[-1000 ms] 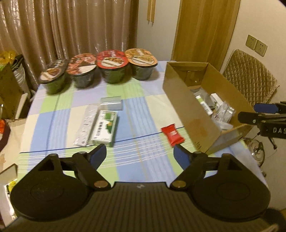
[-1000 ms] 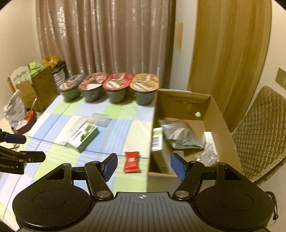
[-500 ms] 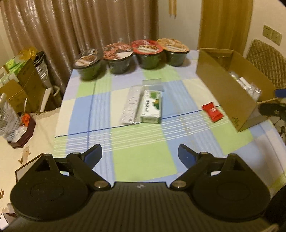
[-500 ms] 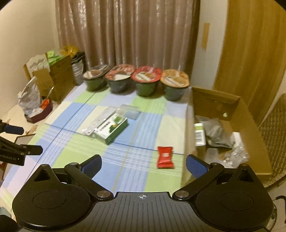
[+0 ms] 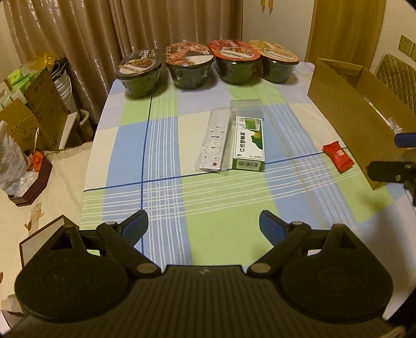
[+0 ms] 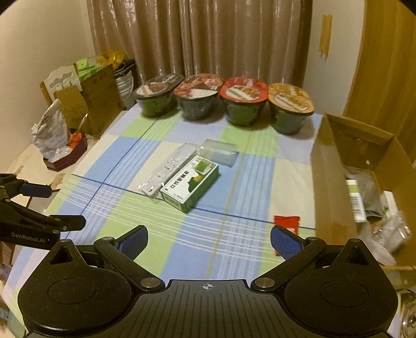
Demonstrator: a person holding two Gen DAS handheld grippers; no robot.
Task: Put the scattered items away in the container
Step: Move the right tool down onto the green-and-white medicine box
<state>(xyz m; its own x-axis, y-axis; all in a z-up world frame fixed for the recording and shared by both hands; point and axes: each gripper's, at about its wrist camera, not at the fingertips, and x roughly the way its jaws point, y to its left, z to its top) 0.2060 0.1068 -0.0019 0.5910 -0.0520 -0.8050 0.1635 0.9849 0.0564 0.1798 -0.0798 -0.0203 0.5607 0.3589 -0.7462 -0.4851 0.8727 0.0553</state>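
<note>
In the left wrist view, the left gripper (image 5: 204,226) fills the bottom of the frame with its jaws wide and nothing between them, above a tabletop (image 5: 166,197) covered in a blue, green and cream checked cloth. At the centre of that frame a white remote (image 5: 214,141) lies just beside a green box (image 5: 249,144), with a clear plastic case (image 5: 247,109) just behind them. A red packet (image 5: 338,156) lies at the right, close to the near wall of a cardboard box (image 5: 343,117) that stands open at the right edge. Four lidded noodle bowls (image 5: 208,65) line the far edge of the tabletop before a curtain (image 5: 156,23). In the right wrist view, the right gripper (image 6: 209,243) also has its jaws wide and empty; the red packet (image 6: 286,223) shows just behind its right finger, beside the cardboard box (image 6: 330,187), which already holds several wrapped items.
</note>
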